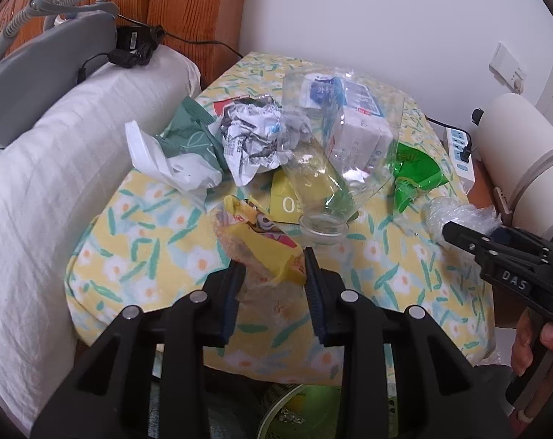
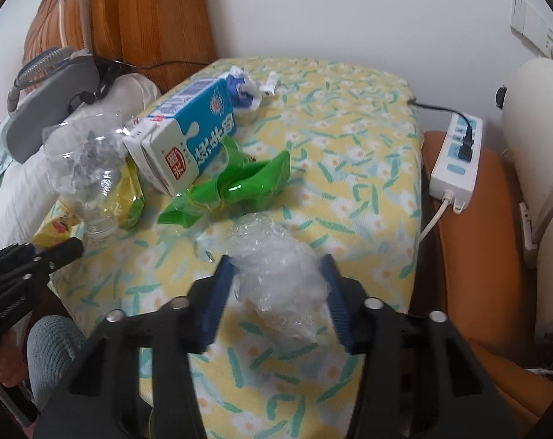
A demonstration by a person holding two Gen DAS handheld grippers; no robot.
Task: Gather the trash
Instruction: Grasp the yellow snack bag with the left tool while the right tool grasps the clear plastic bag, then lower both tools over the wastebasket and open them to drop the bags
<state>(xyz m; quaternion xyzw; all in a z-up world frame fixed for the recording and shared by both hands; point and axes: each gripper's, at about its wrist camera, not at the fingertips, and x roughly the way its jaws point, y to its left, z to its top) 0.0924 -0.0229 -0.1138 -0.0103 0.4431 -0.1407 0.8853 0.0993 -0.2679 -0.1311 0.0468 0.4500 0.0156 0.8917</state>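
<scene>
Trash lies on a small table with a yellow floral cloth [image 1: 159, 256]. My left gripper [image 1: 273, 267] is open, its fingers on either side of a yellow snack wrapper [image 1: 262, 241]. Beyond lie a clear plastic bottle [image 1: 313, 175], crumpled paper [image 1: 247, 139], a white bag [image 1: 166, 161], a milk carton [image 2: 181, 135] and a green wrapper [image 2: 236, 186]. My right gripper [image 2: 276, 267] is open around a crumpled clear plastic bag [image 2: 280, 270]; whether its pads touch the bag I cannot tell. It also shows in the left wrist view [image 1: 455, 234].
A white pillow [image 1: 57, 183] with a grey device [image 1: 46, 69] lies left of the table. A power strip [image 2: 455, 161] rests on an orange seat [image 2: 485, 256] to the right. A green bin [image 1: 298, 413] sits below the table's front edge.
</scene>
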